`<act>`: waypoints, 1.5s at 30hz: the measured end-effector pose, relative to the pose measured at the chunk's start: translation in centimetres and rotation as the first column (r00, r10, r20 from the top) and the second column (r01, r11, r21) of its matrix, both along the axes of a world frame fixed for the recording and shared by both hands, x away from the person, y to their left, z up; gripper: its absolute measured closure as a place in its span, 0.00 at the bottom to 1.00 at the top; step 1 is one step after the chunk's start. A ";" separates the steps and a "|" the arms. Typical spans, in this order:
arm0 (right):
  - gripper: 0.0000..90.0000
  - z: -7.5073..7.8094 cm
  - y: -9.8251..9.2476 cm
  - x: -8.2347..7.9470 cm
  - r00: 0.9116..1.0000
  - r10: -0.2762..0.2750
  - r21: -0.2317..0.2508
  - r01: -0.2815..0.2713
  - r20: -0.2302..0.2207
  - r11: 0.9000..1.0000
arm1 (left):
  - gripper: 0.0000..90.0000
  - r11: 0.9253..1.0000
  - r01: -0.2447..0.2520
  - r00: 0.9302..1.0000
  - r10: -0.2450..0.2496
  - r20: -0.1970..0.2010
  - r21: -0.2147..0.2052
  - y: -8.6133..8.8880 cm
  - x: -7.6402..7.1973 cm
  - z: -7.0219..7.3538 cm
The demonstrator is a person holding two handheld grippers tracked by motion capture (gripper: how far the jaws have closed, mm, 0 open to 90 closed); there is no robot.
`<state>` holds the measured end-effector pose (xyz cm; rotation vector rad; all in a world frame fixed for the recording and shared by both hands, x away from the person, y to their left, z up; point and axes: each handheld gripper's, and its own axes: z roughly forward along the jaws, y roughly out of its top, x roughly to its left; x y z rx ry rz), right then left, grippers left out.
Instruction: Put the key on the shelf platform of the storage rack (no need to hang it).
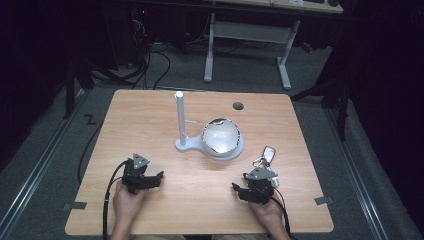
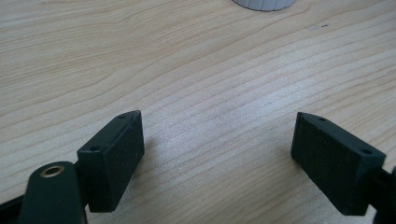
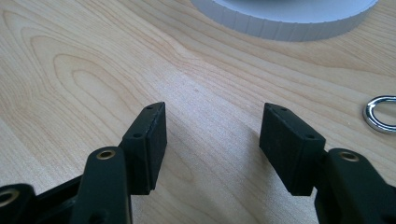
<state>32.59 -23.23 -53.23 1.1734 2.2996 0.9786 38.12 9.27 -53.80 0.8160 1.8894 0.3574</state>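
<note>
We rest both hands low on the desk (image 1: 150, 105), left tool (image 2: 217, 140) gaping wide, right tool (image 3: 212, 135) narrower; its view catches a metal ring (image 3: 380, 114).

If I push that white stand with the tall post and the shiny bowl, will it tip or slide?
The white stand would probably slide rather than tip if pushed low: its base looks broad and flat on the table. Pushed high on the post, it seems likelier to rock. The shiny bowl may shift; whether it is fixed cannot be told.
</note>
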 end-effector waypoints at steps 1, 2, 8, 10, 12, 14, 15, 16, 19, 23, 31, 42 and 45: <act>0.46 0.0 0.0 0.0 1.000 -0.001 0.000 0.001 -0.001 1.000 | 0.19 1.000 0.000 1.000 0.000 0.000 0.000 0.0 0.0 0.0; 0.46 0.0 0.0 0.0 1.000 -0.001 0.000 0.001 -0.001 1.000 | 0.19 1.000 0.000 1.000 0.000 0.000 0.000 0.0 0.0 0.0; 0.46 0.0 0.0 0.0 1.000 -0.001 0.001 0.001 -0.001 1.000 | 0.19 1.000 -0.001 1.000 0.001 0.000 0.001 0.0 0.0 0.0; 0.46 0.0 0.0 0.0 1.000 -0.001 -0.001 0.001 -0.001 1.000 | 0.19 1.000 0.003 1.000 -0.003 0.000 0.004 0.0 0.0 0.0; 0.46 0.0 0.0 0.0 1.000 -0.002 -0.001 0.002 -0.001 1.000 | 0.19 1.000 0.004 1.000 -0.004 0.001 0.005 0.0 0.0 0.0; 0.46 0.0 0.0 0.0 1.000 -0.002 0.000 0.002 -0.001 1.000 | 0.19 1.000 0.003 1.000 -0.003 0.001 0.004 0.0 0.0 0.0; 0.46 0.0 0.0 0.0 1.000 -0.002 0.000 0.002 -0.001 1.000 | 0.19 1.000 0.003 1.000 -0.003 0.001 0.004 0.0 0.0 0.0; 0.46 0.0 0.0 0.0 1.000 -0.002 0.000 0.002 -0.001 1.000 | 0.19 1.000 0.003 1.000 -0.003 0.001 0.004 0.0 0.0 0.0; 0.46 0.0 0.0 0.0 1.000 -0.003 0.001 0.003 -0.001 1.000 | 0.19 1.000 0.003 1.000 -0.004 0.001 0.005 0.0 0.0 0.0; 0.45 0.0 0.0 0.0 1.000 0.000 0.000 0.000 -0.002 1.000 | 0.19 1.000 0.003 1.000 -0.003 0.001 0.004 0.0 0.0 0.0; 0.45 0.0 0.0 -0.1 1.000 0.002 -0.002 -0.002 0.000 1.000 | 0.19 1.000 0.005 1.000 -0.005 0.002 0.006 0.0 0.0 0.0; 0.48 0.1 0.0 0.0 1.000 -0.018 0.006 0.018 -0.012 1.000 | 0.19 1.000 0.010 1.000 -0.010 0.004 0.010 0.1 0.0 0.0; 0.49 0.2 -0.1 -0.1 1.000 -0.026 0.009 0.026 -0.012 1.000 | 0.19 1.000 0.011 1.000 -0.011 0.004 0.011 0.1 0.0 0.0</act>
